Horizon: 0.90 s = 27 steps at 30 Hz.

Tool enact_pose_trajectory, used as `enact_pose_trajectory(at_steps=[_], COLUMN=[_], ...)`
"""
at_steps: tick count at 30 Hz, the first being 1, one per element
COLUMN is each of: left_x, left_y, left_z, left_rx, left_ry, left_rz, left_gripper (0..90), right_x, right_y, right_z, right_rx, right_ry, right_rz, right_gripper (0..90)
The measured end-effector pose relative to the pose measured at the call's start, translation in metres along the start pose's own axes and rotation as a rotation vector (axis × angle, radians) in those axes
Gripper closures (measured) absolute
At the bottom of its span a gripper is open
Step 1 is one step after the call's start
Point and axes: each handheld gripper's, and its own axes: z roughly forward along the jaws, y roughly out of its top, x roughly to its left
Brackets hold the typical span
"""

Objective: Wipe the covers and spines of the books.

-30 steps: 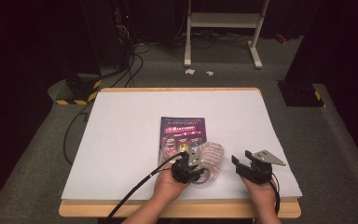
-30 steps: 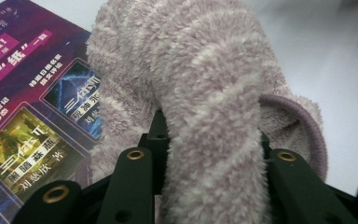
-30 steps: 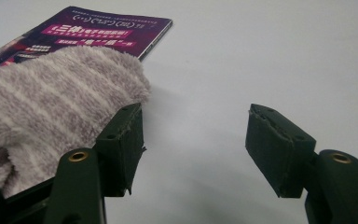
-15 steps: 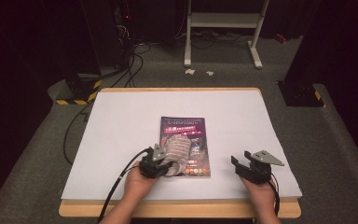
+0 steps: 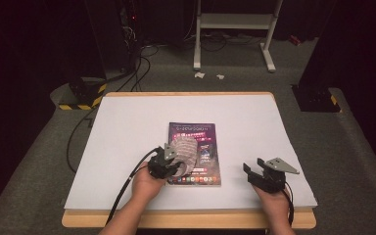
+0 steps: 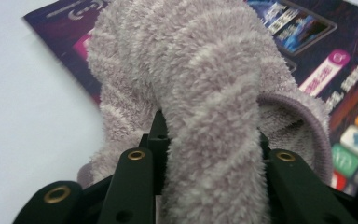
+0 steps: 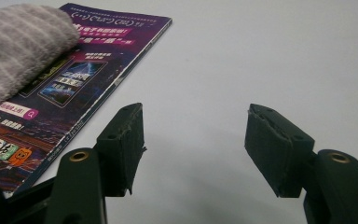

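Observation:
A fluffy grey striped cloth (image 5: 185,152) lies on a purple magazine (image 5: 196,131) in the middle of the white table. My left gripper (image 5: 169,164) is shut on the near end of the cloth (image 6: 205,116), which bulges up between the black jaws and hides the fingertips. The magazine cover (image 6: 321,51) shows behind it. My right gripper (image 5: 254,172) rests to the right of the magazine near the front edge, open, with bare table between its pads (image 7: 193,149). In the right gripper view the cloth (image 7: 18,42) sits on the magazine (image 7: 88,70) at upper left.
The white sheet (image 5: 127,127) covers a wooden table (image 5: 186,218) whose front edge is close to both hands. A cable (image 5: 127,183) trails from the left gripper over the front edge. Beyond the table are a white stand (image 5: 235,29) and dark equipment on the floor.
My left gripper has dragged the cloth leftward across the magazine, from its right edge to its left lower part. The right gripper has stayed where it was.

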Motion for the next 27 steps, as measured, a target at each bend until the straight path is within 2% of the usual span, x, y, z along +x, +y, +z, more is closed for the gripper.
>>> enact_pose_trajectory(at_steps=[6,10,14,17,24,27], left_x=[-0.028,-0.047,-0.057,-0.049,-0.001,0.014], left_y=[0.028,0.040,0.046,0.040,0.008,-0.004], left_z=[0.024,0.033,0.037,0.034,0.011,0.002], left_rx=[-0.023,-0.038,-0.044,-0.047,-0.033,-0.031], left_ry=[-0.074,-0.110,-0.117,-0.120,-0.046,-0.020], left_rz=[0.028,0.053,0.063,0.057,-0.014,-0.041], left_gripper=[65.9,65.8,65.7,65.3,65.4,65.4], right_x=[-0.001,0.000,0.002,0.002,0.003,0.003], right_y=[0.000,0.000,0.000,0.000,0.000,0.000], right_z=[0.000,-0.001,0.000,-0.001,0.000,0.000], right_rx=[-0.005,-0.005,-0.003,-0.007,0.000,0.000], right_ry=[-0.001,0.003,0.006,0.007,0.007,0.006], right_rz=[0.003,0.006,-0.005,-0.003,-0.014,-0.013], right_gripper=[37.5,37.6,37.6,37.7,37.8,37.8])
